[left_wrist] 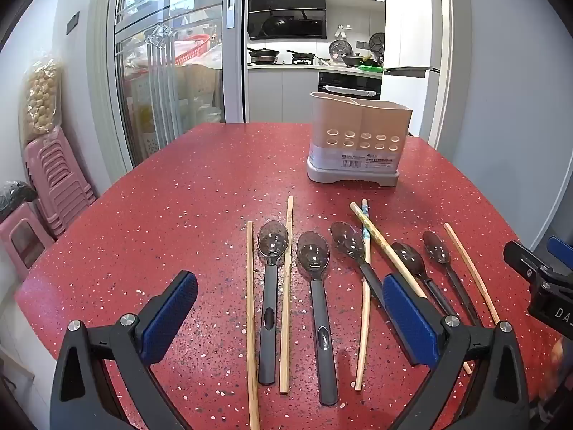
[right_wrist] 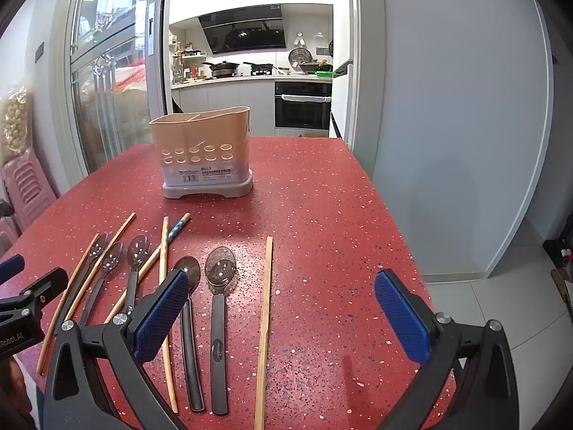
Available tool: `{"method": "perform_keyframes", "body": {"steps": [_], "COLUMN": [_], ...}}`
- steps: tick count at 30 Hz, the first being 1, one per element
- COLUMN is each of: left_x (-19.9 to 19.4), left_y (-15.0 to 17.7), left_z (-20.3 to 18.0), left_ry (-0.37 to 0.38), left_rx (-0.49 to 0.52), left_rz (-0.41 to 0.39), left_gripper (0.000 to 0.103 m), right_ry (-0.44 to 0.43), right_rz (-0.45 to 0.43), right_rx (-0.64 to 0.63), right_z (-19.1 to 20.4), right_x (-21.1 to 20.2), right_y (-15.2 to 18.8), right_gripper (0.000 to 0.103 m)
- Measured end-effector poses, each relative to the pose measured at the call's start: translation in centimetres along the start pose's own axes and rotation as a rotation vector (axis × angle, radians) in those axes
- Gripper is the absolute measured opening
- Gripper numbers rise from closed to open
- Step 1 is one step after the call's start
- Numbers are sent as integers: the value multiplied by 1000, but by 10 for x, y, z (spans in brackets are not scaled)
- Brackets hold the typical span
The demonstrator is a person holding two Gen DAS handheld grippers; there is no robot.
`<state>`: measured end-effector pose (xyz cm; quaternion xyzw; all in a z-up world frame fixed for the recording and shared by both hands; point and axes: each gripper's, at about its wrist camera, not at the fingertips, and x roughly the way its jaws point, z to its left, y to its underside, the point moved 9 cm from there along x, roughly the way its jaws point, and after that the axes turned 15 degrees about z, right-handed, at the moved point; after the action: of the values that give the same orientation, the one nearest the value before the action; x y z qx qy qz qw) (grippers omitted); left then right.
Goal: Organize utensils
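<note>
Several dark spoons [left_wrist: 311,254] [right_wrist: 220,268] and wooden chopsticks [left_wrist: 250,315] [right_wrist: 265,322] lie in a row on the red speckled table [left_wrist: 179,197] [right_wrist: 322,215]. A beige utensil holder [left_wrist: 358,136] [right_wrist: 204,150] with holes stands upright behind them. One patterned chopstick [left_wrist: 365,222] [right_wrist: 179,229] crosses a plain one. My left gripper [left_wrist: 290,311] is open and empty above the left spoons. My right gripper [right_wrist: 283,308] is open and empty above the rightmost chopstick. Each gripper's edge shows in the other's view.
Pink plastic stools [left_wrist: 57,179] are stacked left of the table. A glass sliding door [left_wrist: 172,71] and a kitchen with an oven [right_wrist: 302,107] lie behind. The table's right edge [right_wrist: 394,215] drops to a tiled floor.
</note>
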<state>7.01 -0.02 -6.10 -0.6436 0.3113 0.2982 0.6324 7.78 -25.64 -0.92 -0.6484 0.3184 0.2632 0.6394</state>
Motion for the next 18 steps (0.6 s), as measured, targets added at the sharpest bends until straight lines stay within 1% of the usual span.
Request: {"method": "perform_keyframes", "body": {"steps": [11,13,18], "left_x": [0,0,0], "left_y": [1,1,1], "left_z": [0,-1,-1], "left_ry": [1,1,1], "left_rx": [-2,-2,-2], "left_rz": [3,5,5], "left_gripper": [103,103,103], "right_ry": [-1,0,-1], "right_rz": [12,11,14], "right_rx": [-2,-3,-3], "right_z": [0,6,2], "right_x": [2,-1,3], "right_y": [1,2,4], "right_gripper": [103,103,103]}}
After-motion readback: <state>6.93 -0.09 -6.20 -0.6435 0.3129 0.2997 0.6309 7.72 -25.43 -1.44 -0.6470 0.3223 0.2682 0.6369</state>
